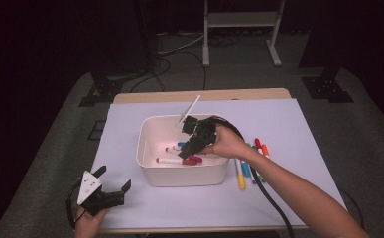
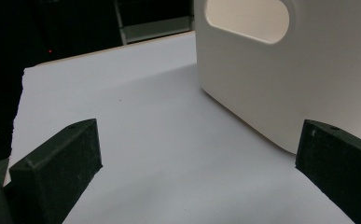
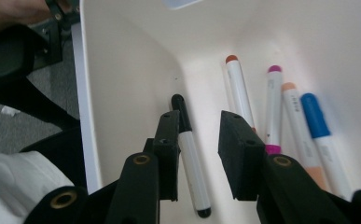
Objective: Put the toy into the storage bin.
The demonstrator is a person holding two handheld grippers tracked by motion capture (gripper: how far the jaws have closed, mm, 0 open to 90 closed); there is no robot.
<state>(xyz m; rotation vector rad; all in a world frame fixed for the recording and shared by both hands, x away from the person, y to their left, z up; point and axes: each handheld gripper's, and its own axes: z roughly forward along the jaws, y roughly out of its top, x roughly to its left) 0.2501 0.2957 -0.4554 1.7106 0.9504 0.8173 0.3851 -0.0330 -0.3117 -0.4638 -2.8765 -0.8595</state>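
A white bin [image 1: 147,148] stands on the white table cover and holds several markers [image 1: 179,157]. My right gripper [image 1: 187,148] reaches down into it, held by a hand. In the right gripper view its jaws [image 3: 199,121] stand apart, open, over a white marker with a black cap [image 3: 190,158] that lies loose on the bin floor by the wall. Beside it lie a red-capped [image 3: 238,88], a magenta [image 3: 274,107], an orange [image 3: 297,116] and a blue marker [image 3: 318,121]. My left gripper [image 1: 115,177] rests at the front left, open [image 2: 200,130] and empty, facing the bin's side [image 2: 281,79].
More markers [image 1: 251,166] lie on the table just right of the bin. A white stick-like pen [image 1: 189,110] leans out over the bin's far rim. A cable [image 1: 271,198] trails from the right gripper along the forearm. The table edge runs close behind the left gripper.
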